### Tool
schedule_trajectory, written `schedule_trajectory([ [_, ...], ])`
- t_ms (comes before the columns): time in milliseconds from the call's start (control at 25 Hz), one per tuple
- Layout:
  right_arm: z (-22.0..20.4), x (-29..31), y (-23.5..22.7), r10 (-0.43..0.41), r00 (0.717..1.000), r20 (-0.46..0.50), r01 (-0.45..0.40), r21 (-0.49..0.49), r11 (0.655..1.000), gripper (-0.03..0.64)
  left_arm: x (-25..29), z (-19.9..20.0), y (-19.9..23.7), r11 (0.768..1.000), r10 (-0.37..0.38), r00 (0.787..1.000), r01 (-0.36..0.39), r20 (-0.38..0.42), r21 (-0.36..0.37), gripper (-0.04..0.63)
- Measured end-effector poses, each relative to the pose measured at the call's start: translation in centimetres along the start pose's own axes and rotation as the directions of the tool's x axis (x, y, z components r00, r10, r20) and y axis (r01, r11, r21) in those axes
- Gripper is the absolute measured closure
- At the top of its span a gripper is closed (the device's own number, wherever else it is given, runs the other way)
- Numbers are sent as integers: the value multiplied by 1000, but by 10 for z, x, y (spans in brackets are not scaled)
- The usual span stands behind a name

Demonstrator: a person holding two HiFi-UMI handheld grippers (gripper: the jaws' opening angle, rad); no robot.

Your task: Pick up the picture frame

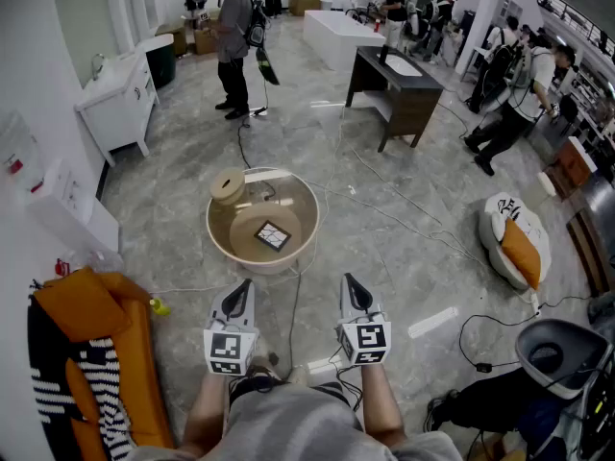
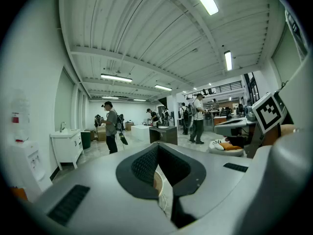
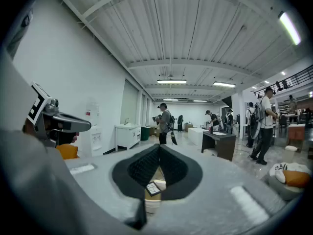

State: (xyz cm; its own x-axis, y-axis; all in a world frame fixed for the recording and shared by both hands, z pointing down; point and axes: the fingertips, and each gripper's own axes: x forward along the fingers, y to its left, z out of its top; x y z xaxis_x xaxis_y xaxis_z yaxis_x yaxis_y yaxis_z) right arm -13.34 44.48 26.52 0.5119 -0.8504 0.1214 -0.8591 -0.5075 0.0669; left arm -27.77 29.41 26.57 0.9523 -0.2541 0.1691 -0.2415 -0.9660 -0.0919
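The picture frame [image 1: 272, 235] is small, dark-edged and square. It lies flat on a round wooden board inside a beige round tub [image 1: 219, 238] on the floor. In the right gripper view the picture frame [image 3: 153, 188] shows through the gap under the jaws, above the tub [image 3: 152, 205]. My left gripper [image 1: 246, 285] and right gripper [image 1: 348, 280] are held side by side near my body, short of the tub, pointing at it. Both are shut with nothing between the jaws. The left gripper [image 2: 157, 149] and right gripper [image 3: 159, 151] show closed tips in their own views.
A tan roll [image 1: 228, 186] sits on the tub's far rim. Cables run over the marble floor. An orange seat [image 1: 106, 353] is at my left, a white cabinet [image 1: 120, 94] beyond it, a dark desk [image 1: 394, 89] further off, a cushion [image 1: 514, 243] at right. Several people stand at the back.
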Motion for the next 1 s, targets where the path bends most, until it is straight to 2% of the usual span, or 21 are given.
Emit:
schedule_trajectory([
  [280, -2, 2, -10, 2, 1000, 14, -2, 10, 1000, 617, 6, 0, -5, 1000, 6, 1000, -6, 1, 1, 578],
  [640, -4, 3, -22, 18, 1000, 6, -18, -23, 1000, 617, 18, 1, -5, 999, 34, 999, -34, 4, -8, 578],
  [1000, 0, 62, -36, 34, 999, 14, -34, -28, 999, 617, 76, 4, 18, 1000, 29, 1000, -29, 6, -9, 578],
])
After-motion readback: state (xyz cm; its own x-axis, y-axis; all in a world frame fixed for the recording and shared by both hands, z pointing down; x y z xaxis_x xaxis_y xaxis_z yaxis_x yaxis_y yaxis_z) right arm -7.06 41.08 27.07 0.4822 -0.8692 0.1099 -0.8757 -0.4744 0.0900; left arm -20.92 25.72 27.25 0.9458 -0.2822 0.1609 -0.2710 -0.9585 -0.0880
